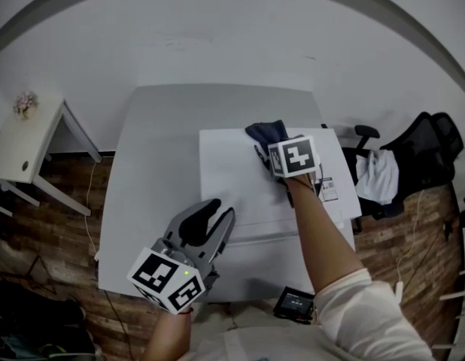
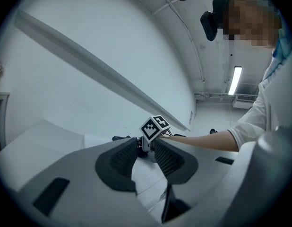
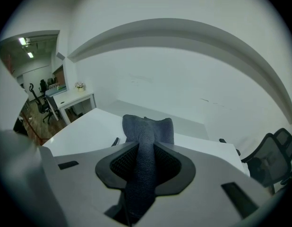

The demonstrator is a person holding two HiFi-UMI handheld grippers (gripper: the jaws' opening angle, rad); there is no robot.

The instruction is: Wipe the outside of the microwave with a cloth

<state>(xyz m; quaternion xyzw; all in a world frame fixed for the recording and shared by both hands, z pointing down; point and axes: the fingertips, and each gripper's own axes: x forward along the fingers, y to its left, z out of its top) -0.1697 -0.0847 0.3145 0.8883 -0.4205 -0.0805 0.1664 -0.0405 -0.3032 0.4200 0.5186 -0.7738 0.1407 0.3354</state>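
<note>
A white microwave (image 1: 232, 175) stands on a grey table (image 1: 157, 126), and I look down on its top. My right gripper (image 1: 264, 150) is over the back right part of that top, shut on a dark blue cloth (image 1: 266, 132). In the right gripper view the cloth (image 3: 147, 141) runs up between the pads and fans out past the tips, above the microwave's top (image 3: 84, 134). My left gripper (image 1: 210, 215) hovers by the microwave's front left, its jaws apart with nothing between them. The left gripper view looks along its open jaws (image 2: 145, 152) toward the right gripper's marker cube (image 2: 154, 126).
A small white side table (image 1: 22, 138) with flowers stands at the left. A black office chair (image 1: 428, 149) with a white garment (image 1: 379, 173) is at the right. A black device (image 1: 294, 301) lies near the table's front edge. A white wall runs behind.
</note>
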